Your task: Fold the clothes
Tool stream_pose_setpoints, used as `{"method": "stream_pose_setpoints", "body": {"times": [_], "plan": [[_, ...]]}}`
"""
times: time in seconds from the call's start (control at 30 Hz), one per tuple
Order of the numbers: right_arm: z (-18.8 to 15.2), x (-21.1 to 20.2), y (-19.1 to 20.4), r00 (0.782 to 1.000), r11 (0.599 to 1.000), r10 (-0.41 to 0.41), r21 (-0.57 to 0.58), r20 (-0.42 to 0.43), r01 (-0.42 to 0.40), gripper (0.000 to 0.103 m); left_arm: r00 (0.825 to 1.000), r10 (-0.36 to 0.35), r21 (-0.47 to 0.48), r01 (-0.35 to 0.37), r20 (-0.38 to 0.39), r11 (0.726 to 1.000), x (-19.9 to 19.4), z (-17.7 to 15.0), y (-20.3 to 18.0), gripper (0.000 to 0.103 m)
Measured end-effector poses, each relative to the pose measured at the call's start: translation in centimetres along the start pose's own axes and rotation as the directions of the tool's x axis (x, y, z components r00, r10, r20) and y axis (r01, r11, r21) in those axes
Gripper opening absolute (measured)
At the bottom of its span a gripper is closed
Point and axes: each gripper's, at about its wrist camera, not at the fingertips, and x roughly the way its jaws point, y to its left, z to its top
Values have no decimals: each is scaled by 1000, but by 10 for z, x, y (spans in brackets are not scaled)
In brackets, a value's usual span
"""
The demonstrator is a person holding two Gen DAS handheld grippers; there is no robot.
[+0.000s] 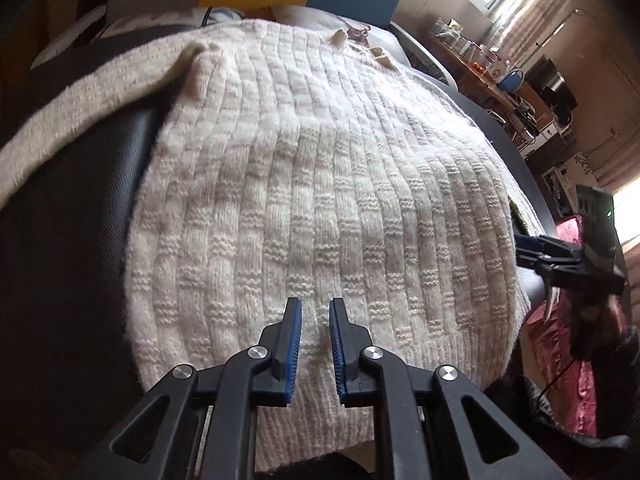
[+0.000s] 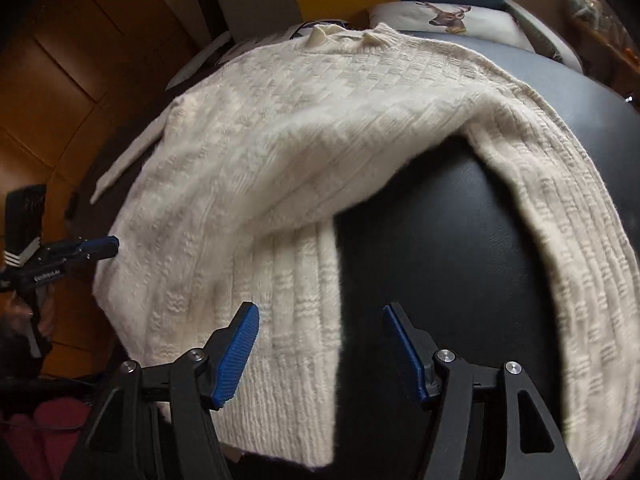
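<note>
On the dark leather surface (image 2: 440, 240), the cream basket-weave knitted sweater (image 1: 320, 180) is seen spread unfolded, sleeves out; left gripper (image 1: 315, 308) narrowly parted, right gripper (image 2: 320, 316) open, neither grasping.

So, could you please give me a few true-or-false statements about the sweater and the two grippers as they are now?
1. The sweater is cream knit. True.
2. It lies on a red surface. False: the black surface is under it.
3. The left gripper grips a sleeve. False: nothing is between its narrowly parted fingers.
4. The right gripper is open. True.
5. A deer-print pillow lies beyond the collar. True.
</note>
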Motion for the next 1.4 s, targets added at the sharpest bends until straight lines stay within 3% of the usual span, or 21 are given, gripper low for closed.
{"method": "stream_pose_setpoints", "body": {"times": [0.07,0.13,0.17,0.2,0.23,0.33,0.43,0.5,0.57,0.67,0.73,0.77,0.83,0.87,0.9,0.97,1.07,1.13,1.23,1.37,1.4], "plan": [[9,15,2,999,999,-44,-17,2,44,67,1000,-3,-21,3,4,1000,2,-1,4,13],[11,23,19,988,978,-156,-135,20,157,64,1000,-13,-43,14,5,999,2,-2,7,14],[12,27,29,980,961,-199,-191,28,200,50,1000,-19,-53,19,5,998,2,-2,8,14],[13,27,34,980,958,-196,-208,21,196,21,1000,-24,-63,24,5,998,1,-3,9,14],[14,26,39,971,942,-237,-240,15,233,11,1000,-21,-56,21,-3,998,1,-4,8,14],[9,16,35,937,894,-350,-306,-18,328,12,999,-24,-44,23,-21,999,0,-12,2,14],[-6,0,0,898,879,-433,-253,-75,403,12,997,-66,-26,65,-39,998,4,-19,-9,14],[-14,-3,-23,892,890,-441,-172,-101,421,13,996,-69,-9,69,-48,998,6,-21,-16,14],[-17,-7,-34,908,910,-411,-97,-86,403,16,997,-48,16,49,-53,999,6,-21,-25,14],[-10,-17,-35,910,913,-407,-50,-79,404,41,997,-69,-26,69,-19,997,-5,-19,-13,14],[1,-29,-30,912,912,-409,-29,-27,408,44,997,-83,-53,83,5,995,-13,-17,-5,14],[8,-37,-24,926,926,-376,-17,21,376,49,996,-89,-68,90,18,994,-17,-16,0,14],[23,-46,-9,959,965,-262,-6,109,264,71,990,-107,-176,122,94,977,-37,-11,35,14],[31,-46,1,971,981,-192,-9,143,195,83,986,-95,-239,125,135,963,-48,-8,57,15],[41,-39,11,979,990,-132,-23,155,137,84,980,-83,-313,137,179,940,-60,-6,83,20],[57,-17,31,988,998,-36,-36,150,42,84,962,-65,-465,188,266,865,-87,-8,147,24],[73,25,61,991,998,63,-36,116,-60,84,948,76,-594,131,310,794,-119,-13,218,32],[80,53,69,991,995,101,-18,87,-100,84,936,112,-670,152,334,727,-136,-16,266,37],[79,74,79,992,994,111,11,62,-112,84,923,112,-764,233,369,602,-142,-21,322,41],[83,87,76,989,990,133,40,69,-136,93,923,54,-816,308,381,489,-119,-16,361,44],[83,87,76,987,988,143,42,71,-146,97,918,40,-815,329,394,477,-113,-14,362,44]]}}
